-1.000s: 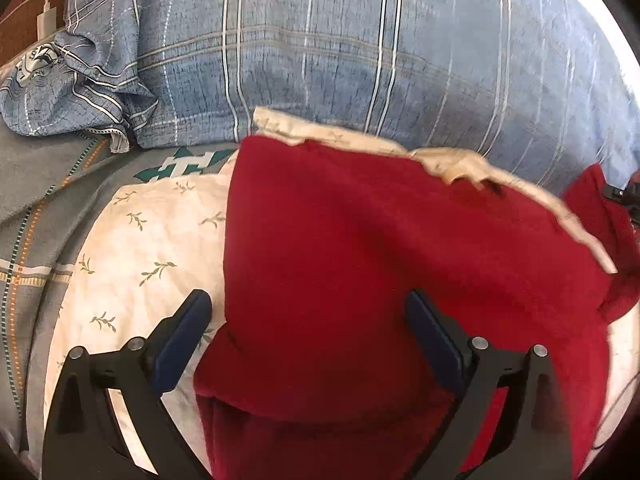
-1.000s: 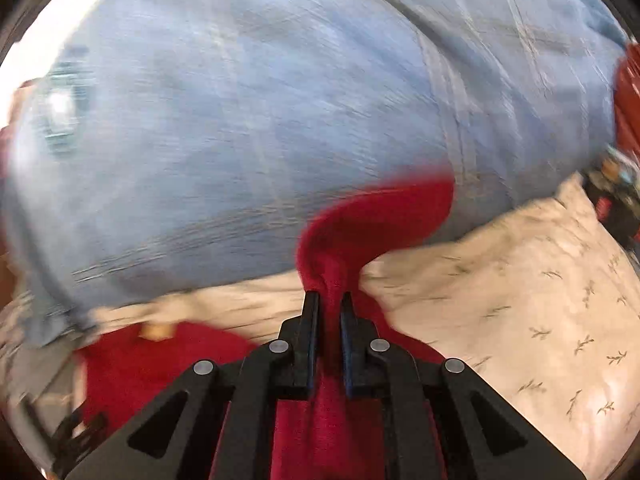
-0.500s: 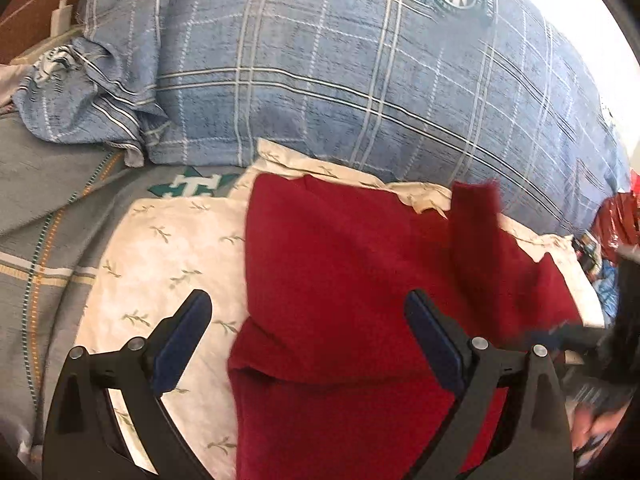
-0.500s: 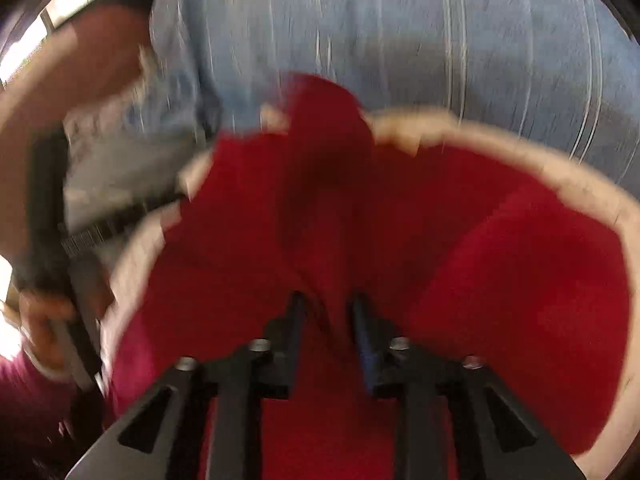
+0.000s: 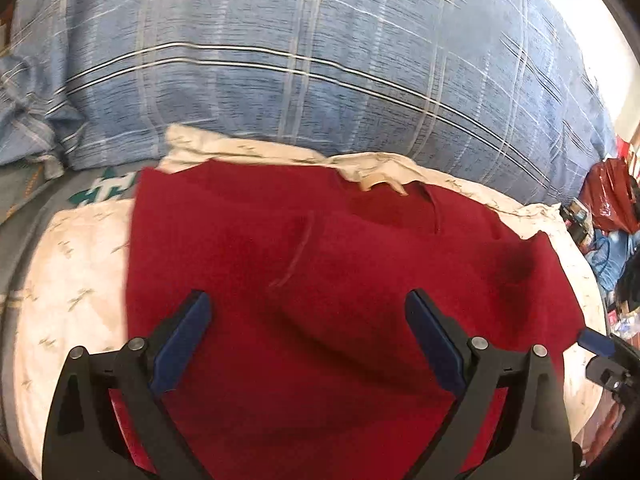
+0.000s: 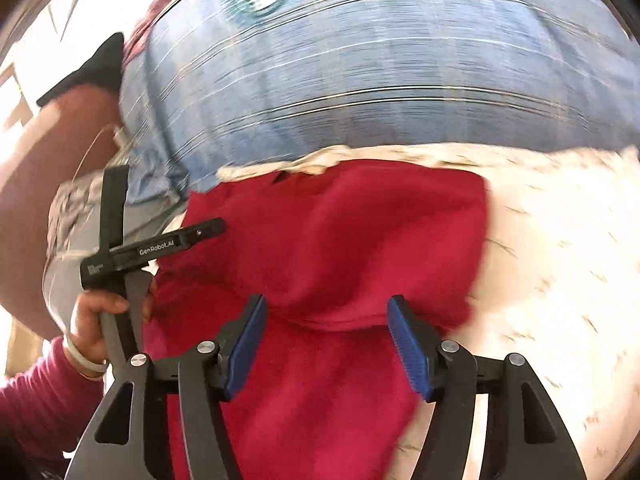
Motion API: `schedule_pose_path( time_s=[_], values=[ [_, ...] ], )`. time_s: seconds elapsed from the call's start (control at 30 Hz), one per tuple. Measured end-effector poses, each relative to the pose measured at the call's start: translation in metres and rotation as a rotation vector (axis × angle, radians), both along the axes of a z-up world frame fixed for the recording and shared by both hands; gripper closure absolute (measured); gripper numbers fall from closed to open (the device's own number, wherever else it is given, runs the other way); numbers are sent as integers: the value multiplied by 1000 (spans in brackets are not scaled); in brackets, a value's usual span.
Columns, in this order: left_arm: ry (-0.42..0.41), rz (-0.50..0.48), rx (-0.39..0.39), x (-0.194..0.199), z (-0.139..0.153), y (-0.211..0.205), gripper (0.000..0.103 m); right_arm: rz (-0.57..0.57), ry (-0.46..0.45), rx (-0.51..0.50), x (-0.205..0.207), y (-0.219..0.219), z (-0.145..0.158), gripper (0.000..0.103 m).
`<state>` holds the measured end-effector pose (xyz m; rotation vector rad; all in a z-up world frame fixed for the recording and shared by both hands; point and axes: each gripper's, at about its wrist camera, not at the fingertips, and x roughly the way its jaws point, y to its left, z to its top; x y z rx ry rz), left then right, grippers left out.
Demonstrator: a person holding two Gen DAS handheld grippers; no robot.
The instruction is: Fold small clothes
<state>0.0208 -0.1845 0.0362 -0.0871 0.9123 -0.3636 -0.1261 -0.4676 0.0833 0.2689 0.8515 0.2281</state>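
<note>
While lying flat, red garment (image 5: 320, 280) lengthwise toward blue plaid pillow (image 5: 320, 60).

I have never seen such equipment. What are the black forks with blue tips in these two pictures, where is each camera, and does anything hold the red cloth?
There is no robot: a person holds one hand tool in each hand, each with a camera looking along its two fingers. One picture looks from the left gripper, the other from the right gripper. A red garment lies partly folded on a cream leaf-print cloth, before a blue plaid pillow. Nothing is held: the left jaws are closing, the right opening, neither pressing the garment. The person's left hand shows in the right view.
</note>
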Motion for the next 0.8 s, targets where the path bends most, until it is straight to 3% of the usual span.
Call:
schedule_pose_path(
  time_s=[0.07, 0.17, 0.3, 0.43, 0.6, 0.8],
  values=[
    [4, -30, 18, 3, -1, -10, 66, -45, -5, 23, -6, -16, -1, 39],
    [17, -73, 1, 10, 7, -19, 92, -132, -12, 50, -10, -38, -4, 38],
    [-87, -53, -68, 10, 53, -6, 92, -237, 16, 64, -1, -58, -12, 37],
    [-174, 19, -119, 0, 84, 32, 92, -260, 28, 78, 15, -62, -18, 34],
    [-135, 63, -50, -9, 53, 55, 92, -267, 78, 109, 47, -61, -30, 31],
    [-66, 98, -28, -10, 20, 72, 92, -281, 111, 147, 72, -59, -41, 31]
  ],
)
